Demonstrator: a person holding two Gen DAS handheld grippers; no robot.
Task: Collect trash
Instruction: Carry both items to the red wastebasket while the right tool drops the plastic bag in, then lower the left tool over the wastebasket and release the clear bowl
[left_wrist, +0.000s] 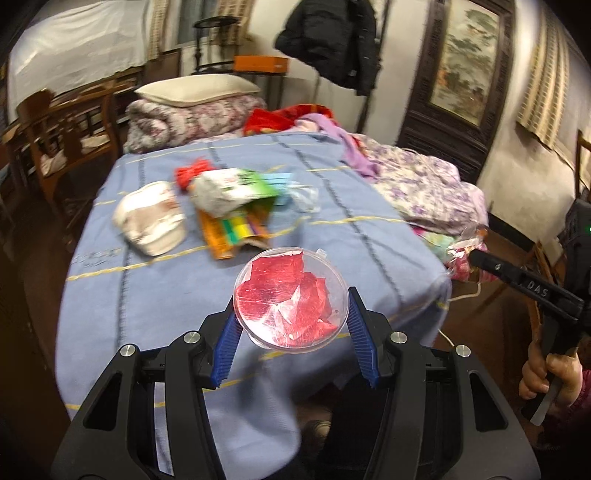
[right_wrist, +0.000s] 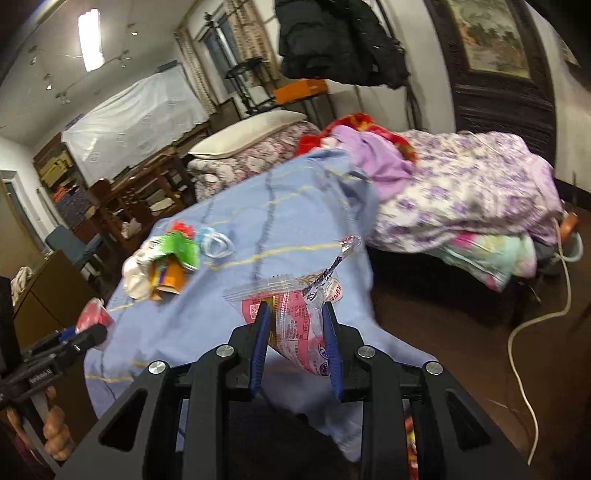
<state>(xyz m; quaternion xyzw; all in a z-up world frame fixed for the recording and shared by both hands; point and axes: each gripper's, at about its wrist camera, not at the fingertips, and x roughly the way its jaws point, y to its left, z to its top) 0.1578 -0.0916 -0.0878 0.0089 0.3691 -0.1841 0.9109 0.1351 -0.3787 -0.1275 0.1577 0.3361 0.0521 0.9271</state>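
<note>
My left gripper (left_wrist: 291, 306) is shut on a round clear plastic container (left_wrist: 291, 298) with red scraps inside, held above the near end of the blue bedspread (left_wrist: 147, 295). My right gripper (right_wrist: 295, 314) is shut on a clear and pink snack wrapper (right_wrist: 295, 317), over the bed's near corner. More trash lies in a heap on the bedspread: a crumpled white bag (left_wrist: 151, 221), a green and white packet (left_wrist: 236, 188), an orange and yellow wrapper (left_wrist: 232, 232), a red scrap (left_wrist: 192, 171) and clear plastic (left_wrist: 304, 195). In the left wrist view the right gripper (left_wrist: 476, 254) shows at the right edge.
A purple flowered quilt (right_wrist: 461, 192) and clothes are piled on the bed's right side, a pillow (left_wrist: 195, 90) on folded bedding at its head. Wooden chairs (left_wrist: 62, 136) stand left of the bed. A white cable (right_wrist: 532, 317) runs across the dark floor at the right. A black coat (left_wrist: 328, 40) hangs on the wall.
</note>
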